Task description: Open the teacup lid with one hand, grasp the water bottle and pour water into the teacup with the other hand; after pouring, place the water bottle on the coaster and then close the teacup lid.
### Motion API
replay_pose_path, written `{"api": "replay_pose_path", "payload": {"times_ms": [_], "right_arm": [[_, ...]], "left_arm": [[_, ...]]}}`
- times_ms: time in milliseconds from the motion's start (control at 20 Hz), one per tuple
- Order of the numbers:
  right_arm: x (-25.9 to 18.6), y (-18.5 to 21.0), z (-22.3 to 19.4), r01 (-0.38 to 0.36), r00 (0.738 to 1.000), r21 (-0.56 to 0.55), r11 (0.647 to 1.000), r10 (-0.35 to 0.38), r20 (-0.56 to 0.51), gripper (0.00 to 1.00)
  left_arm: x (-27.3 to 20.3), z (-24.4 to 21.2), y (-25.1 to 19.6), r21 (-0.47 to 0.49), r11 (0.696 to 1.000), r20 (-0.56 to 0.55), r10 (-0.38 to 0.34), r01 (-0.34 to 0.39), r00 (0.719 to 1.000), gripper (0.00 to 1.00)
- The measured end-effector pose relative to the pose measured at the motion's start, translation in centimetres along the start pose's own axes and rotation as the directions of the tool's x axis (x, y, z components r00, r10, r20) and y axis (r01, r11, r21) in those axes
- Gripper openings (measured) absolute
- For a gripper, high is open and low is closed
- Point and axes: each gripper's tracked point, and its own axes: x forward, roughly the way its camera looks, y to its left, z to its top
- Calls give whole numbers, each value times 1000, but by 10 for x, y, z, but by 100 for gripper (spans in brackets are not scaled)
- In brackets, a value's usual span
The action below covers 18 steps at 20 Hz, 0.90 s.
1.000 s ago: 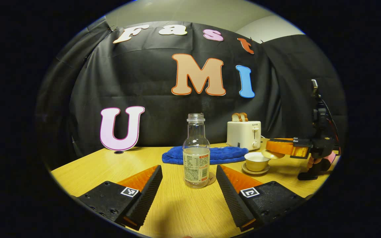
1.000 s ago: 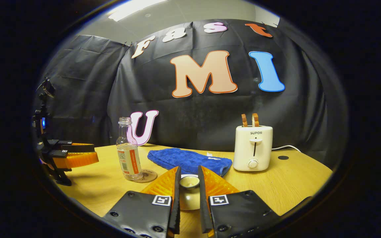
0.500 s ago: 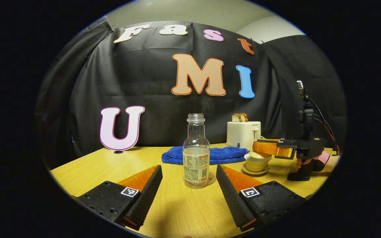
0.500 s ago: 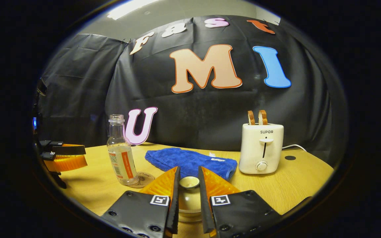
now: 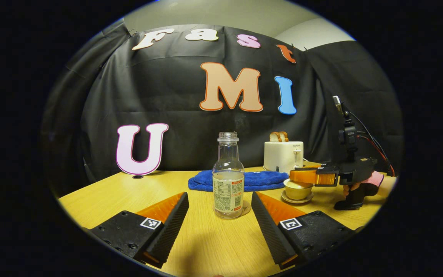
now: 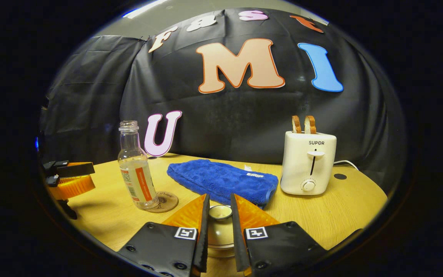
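Right gripper (image 6: 220, 215) has lowered the cream ceramic lid (image 6: 220, 211) onto the teacup (image 5: 298, 189)
Its fingers pinch the knob; left gripper (image 5: 220, 213) gapes empty before the clear glass water bottle (image 5: 228, 177) on the round coaster (image 6: 164, 201)

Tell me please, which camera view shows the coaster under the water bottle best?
The right gripper view: the coaster shows there as a brown disc with much of its top exposed beside the water bottle, which stands on its edge. In the left gripper view, the bottle hides most of it, leaving a thin sliver at the base.
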Motion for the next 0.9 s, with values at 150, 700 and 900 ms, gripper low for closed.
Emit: {"api": "replay_pose_path", "payload": {"times_ms": [150, 700, 900], "right_arm": [[-3, -1, -3, -5, 1000, 0, 1000, 5, -16, 37], [-38, -5, 20, 28, 989, 7, 1000, -29, 146, 88], [-52, -11, 18, 67, 986, 10, 998, -68, 153, 85]], "left_arm": [[0, 0, 0, 0, 1000, 0, 0, 0, 1000, 95], [0, 1, 1, 0, 1000, 1, 1, -1, 1000, 94], [-1, 0, 3, 1, 1000, 1, 11, -11, 1000, 95]]}}
